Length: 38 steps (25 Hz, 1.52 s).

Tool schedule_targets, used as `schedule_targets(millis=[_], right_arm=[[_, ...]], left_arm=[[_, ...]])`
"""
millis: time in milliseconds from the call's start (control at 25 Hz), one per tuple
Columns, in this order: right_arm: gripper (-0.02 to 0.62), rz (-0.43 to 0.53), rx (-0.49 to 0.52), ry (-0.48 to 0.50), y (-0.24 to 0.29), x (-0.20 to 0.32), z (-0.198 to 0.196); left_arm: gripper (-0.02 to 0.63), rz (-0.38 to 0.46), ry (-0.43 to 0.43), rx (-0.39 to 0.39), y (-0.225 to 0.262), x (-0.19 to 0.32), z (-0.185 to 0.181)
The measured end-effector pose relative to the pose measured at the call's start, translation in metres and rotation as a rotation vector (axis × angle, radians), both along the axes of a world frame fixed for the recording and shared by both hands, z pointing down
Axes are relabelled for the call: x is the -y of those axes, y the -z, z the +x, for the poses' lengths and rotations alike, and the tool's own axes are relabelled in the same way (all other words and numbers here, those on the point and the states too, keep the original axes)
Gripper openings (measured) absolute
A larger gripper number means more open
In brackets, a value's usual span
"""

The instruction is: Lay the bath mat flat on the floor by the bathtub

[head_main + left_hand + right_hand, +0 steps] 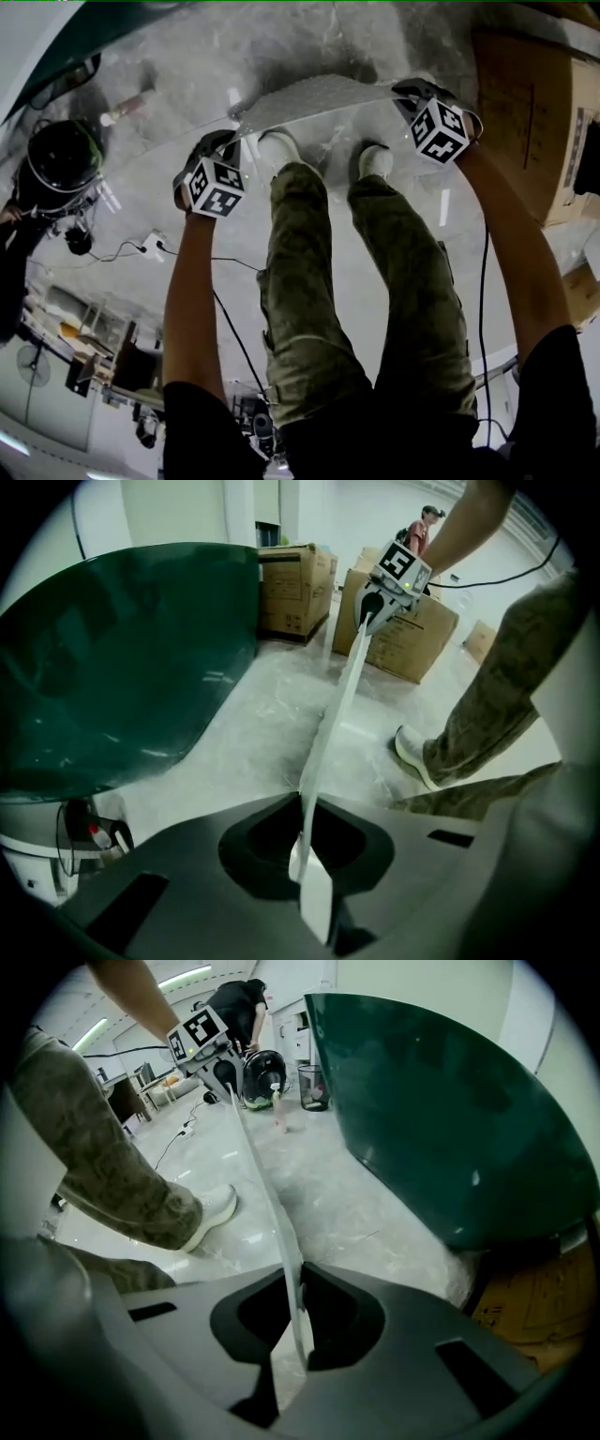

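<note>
A white textured bath mat (314, 98) hangs stretched between my two grippers, above the pale marble floor (197, 56). My left gripper (232, 137) is shut on its left corner, my right gripper (403, 91) shut on its right corner. In the left gripper view the bath mat (337, 705) runs edge-on from the jaws to the other gripper (367, 611). The right gripper view shows the bath mat (262, 1185) edge-on as well, leading to the far gripper (228, 1077). The dark green bathtub (112, 667) stands just past the mat, its wall (450, 1110) filling the right.
The person's white shoes (281, 148) stand right behind the mat. Cardboard boxes (530, 112) sit at the right, more boxes (292, 588) beyond the tub. A bottle (127, 105), a black round machine (58, 159) and floor cables (131, 248) lie to the left. Another person (234, 1007) bends in the distance.
</note>
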State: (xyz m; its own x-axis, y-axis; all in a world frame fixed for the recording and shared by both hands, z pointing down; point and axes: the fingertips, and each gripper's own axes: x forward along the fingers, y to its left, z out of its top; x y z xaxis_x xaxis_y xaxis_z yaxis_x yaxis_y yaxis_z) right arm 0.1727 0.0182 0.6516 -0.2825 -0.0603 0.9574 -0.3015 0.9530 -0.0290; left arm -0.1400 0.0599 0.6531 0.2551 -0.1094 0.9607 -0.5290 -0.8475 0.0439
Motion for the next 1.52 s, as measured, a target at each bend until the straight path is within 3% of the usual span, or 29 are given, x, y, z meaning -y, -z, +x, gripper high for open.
schedule_targets(millis=[120, 440, 760, 1040, 1240, 1400, 1520], right_arm=[[0.029, 0.031, 0.012, -0.032, 0.0, 0.023, -0.002], [0.029, 0.145, -0.011, 0.008, -0.015, 0.075, 0.002], [0.029, 0.187, -0.036, 0.035, -0.074, 0.136, 0.011], [0.029, 0.23, -0.036, 0.024, -0.141, 0.169, 0.008], [0.029, 0.319, -0.066, 0.182, -0.155, 0.201, 0.04], [0.029, 0.368, -0.082, 0.244, -0.187, 0.228, 0.003], [0.029, 0.394, -0.092, 0.297, -0.205, 0.237, -0.013]], left_arm=[[0.026, 0.02, 0.02, -0.003, 0.0, 0.019, -0.002], [0.026, 0.123, -0.016, 0.06, -0.019, 0.079, 0.001], [0.026, 0.129, -0.177, 0.09, -0.081, 0.137, 0.01], [0.026, 0.071, -0.17, 0.062, -0.15, 0.159, 0.009], [0.026, 0.064, -0.182, 0.07, -0.162, 0.18, 0.042], [0.026, 0.042, -0.147, 0.057, -0.19, 0.191, 0.01], [0.026, 0.048, -0.174, 0.031, -0.203, 0.194, -0.003]])
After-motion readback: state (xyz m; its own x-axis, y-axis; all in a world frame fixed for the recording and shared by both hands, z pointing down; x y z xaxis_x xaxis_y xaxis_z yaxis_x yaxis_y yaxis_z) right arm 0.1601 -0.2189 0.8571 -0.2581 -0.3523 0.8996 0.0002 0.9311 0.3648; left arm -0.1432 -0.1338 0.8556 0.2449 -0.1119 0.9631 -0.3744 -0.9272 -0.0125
